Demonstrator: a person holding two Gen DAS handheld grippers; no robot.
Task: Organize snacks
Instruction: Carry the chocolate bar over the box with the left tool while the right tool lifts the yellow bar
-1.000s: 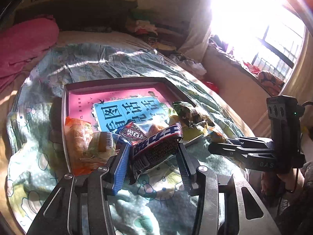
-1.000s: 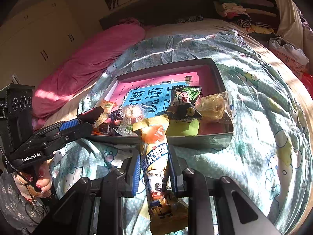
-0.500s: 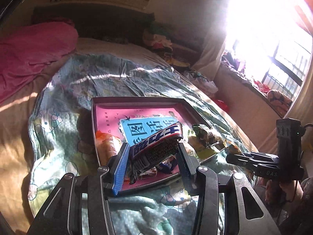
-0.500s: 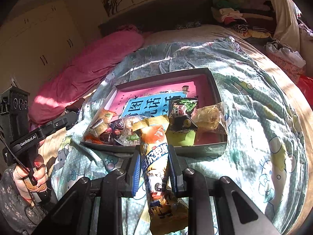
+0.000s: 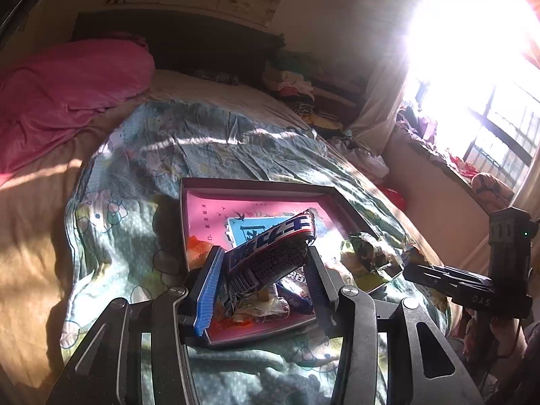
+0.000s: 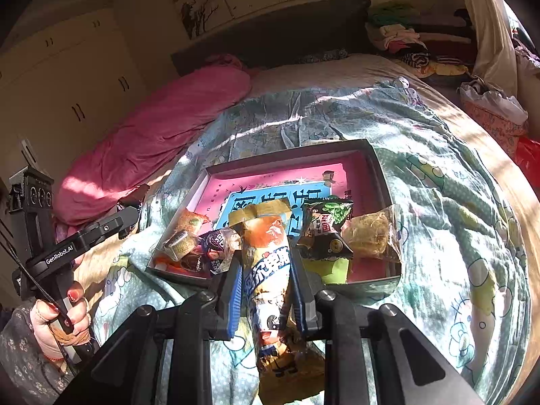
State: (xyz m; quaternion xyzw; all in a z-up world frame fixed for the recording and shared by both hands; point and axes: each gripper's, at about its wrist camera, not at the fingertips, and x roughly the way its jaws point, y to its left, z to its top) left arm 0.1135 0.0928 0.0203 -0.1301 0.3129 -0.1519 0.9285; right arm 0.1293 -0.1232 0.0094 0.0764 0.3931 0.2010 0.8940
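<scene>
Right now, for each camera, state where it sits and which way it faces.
Left wrist: sits on the left tongs, facing the tray and sunlit window; its own fingers clamp a dark wrapped bar.
Right wrist: sits on the right tongs, facing tray and headboard; its fingers clamp an orange packet.
Shared: tray, and each view shows the other tongs.

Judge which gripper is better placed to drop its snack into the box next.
Right gripper: its orange snack packet hangs over the box near edge. The left gripper, holding a dark blue snack bar, sits off the box's side.
</scene>
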